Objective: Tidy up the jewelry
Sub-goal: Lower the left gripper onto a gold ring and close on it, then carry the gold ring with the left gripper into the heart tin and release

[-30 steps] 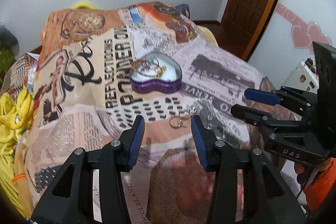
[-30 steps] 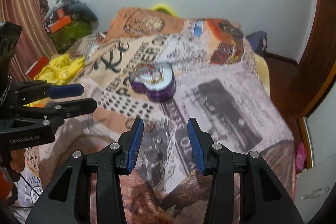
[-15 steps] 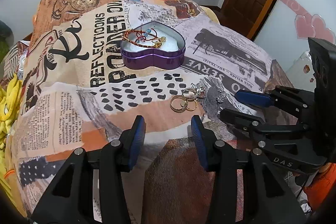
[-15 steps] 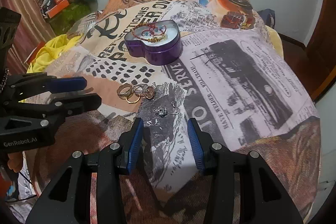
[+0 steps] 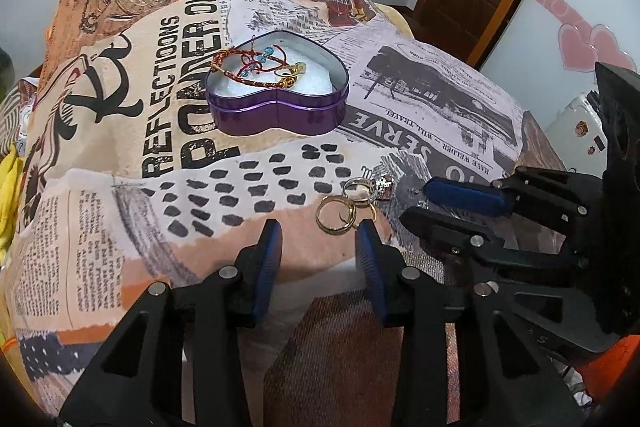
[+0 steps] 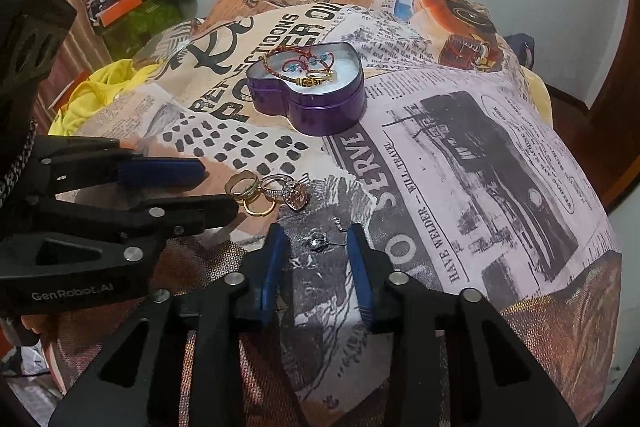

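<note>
With both the left gripper (image 5: 318, 241) and right gripper (image 6: 316, 247) gaping empty, the small silver hook earring (image 6: 320, 239) lay between the right's fingertips on the soft printed blanket (image 6: 460, 167), light, slippery, likely best pinched across its stone.

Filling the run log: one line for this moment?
left gripper: open, near gold rings | right gripper: open, around silver earring | heart tin: open
</note>
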`<state>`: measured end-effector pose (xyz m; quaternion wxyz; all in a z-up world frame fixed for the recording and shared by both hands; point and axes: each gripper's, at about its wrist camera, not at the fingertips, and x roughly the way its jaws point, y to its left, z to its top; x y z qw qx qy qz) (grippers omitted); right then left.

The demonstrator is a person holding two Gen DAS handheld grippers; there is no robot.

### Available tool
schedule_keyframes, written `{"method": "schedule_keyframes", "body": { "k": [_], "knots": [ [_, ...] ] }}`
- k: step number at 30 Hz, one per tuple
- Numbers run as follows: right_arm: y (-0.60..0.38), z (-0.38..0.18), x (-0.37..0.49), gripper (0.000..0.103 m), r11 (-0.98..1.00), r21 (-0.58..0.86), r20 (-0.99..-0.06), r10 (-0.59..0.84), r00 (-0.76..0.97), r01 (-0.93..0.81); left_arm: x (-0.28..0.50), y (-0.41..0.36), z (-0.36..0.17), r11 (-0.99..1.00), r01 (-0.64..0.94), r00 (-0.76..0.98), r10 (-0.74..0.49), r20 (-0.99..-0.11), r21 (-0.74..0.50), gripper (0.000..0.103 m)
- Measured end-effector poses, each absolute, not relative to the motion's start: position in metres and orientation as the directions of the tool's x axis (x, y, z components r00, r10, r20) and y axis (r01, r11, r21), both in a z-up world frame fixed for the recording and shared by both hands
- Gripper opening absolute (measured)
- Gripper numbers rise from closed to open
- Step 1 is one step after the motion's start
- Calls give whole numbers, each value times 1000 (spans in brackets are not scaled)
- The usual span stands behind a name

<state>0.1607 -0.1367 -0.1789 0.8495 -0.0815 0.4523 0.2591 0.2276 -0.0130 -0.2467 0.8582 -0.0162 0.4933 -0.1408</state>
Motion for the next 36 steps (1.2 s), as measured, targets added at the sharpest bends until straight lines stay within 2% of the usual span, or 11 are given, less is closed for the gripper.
{"method": "schedule_keyframes", "body": {
  "k": [7,12,36],
  "knots": [
    [-135,-179,162,12,848,92,-809,369,458,-522,237,-16,-250,956,233,467,-270,-842,-177,34],
    [-135,-180,163,9,848,97,-806,374,459,-520,238,-17,-250,953,239,465,-280,-840,-186,20],
    [-153,-143,156,9,873,94,-754,377,538,-479,212,-7,-216,963,217,543,-255,-800,-160,20]
  ]
}}
